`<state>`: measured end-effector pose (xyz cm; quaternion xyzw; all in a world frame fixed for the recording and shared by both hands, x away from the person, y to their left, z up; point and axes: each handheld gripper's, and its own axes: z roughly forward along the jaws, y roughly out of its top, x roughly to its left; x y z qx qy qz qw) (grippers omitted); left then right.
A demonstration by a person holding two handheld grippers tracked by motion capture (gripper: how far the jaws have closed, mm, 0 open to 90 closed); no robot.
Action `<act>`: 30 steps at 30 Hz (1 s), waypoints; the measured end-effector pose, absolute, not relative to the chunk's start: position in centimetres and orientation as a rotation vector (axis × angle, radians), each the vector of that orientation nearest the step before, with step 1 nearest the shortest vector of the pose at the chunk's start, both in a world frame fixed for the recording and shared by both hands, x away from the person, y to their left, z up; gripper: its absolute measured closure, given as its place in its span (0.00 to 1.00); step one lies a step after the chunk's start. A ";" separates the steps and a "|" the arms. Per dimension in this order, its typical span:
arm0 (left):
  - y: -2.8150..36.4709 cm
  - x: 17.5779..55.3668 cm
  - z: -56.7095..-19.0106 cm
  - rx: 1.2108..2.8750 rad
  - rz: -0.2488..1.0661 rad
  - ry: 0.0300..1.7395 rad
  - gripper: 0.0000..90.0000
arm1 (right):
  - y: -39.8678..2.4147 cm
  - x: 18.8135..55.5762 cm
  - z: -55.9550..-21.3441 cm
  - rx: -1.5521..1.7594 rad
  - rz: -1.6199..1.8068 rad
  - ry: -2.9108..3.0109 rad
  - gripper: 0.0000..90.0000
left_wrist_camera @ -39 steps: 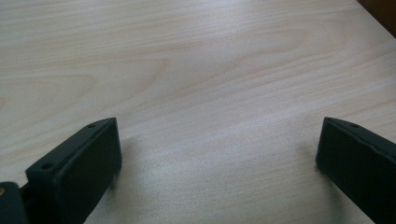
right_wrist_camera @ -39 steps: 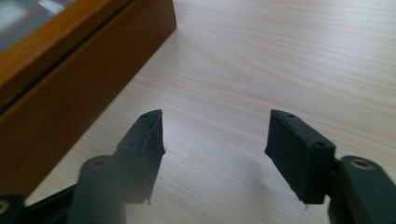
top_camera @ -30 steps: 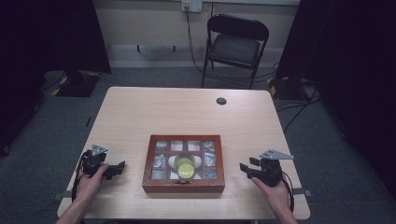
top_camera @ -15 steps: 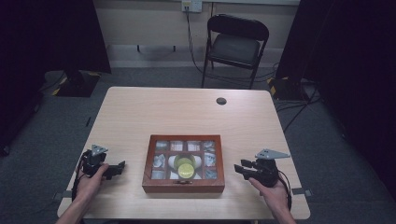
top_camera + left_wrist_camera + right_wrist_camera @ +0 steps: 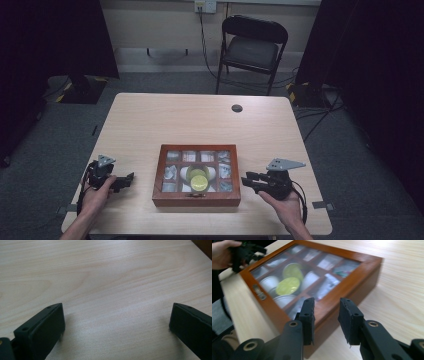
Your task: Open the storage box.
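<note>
One wooden box sits on the table, glass lid closed over blurred compartments; a yellow-topped cup is legible, other contents are not. Left gripper, at the box's 9 o'clock, jaws released wide. Right gripper, at 3 o'clock, jaws slightly parted, empty.

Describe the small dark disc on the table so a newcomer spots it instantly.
Start at the light wooden table. Look past the wooden box toward the far edge, near the folding chair. The small dark disc lies there alone, flat, round and black on bare wood.
</note>
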<state>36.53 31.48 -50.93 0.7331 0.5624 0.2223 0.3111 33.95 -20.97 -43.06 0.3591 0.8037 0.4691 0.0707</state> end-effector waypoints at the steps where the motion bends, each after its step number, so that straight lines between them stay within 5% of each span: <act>1: 31.5 36.5 -50.9 1.936 0.587 1.485 0.00 | -20.7 33.9 -43.1 1.067 1.413 2.429 0.74; 30: 31.5 36.5 -50.9 1.935 0.588 1.483 0.00 | -12.5 35.9 -41.1 0.848 1.462 2.606 0.75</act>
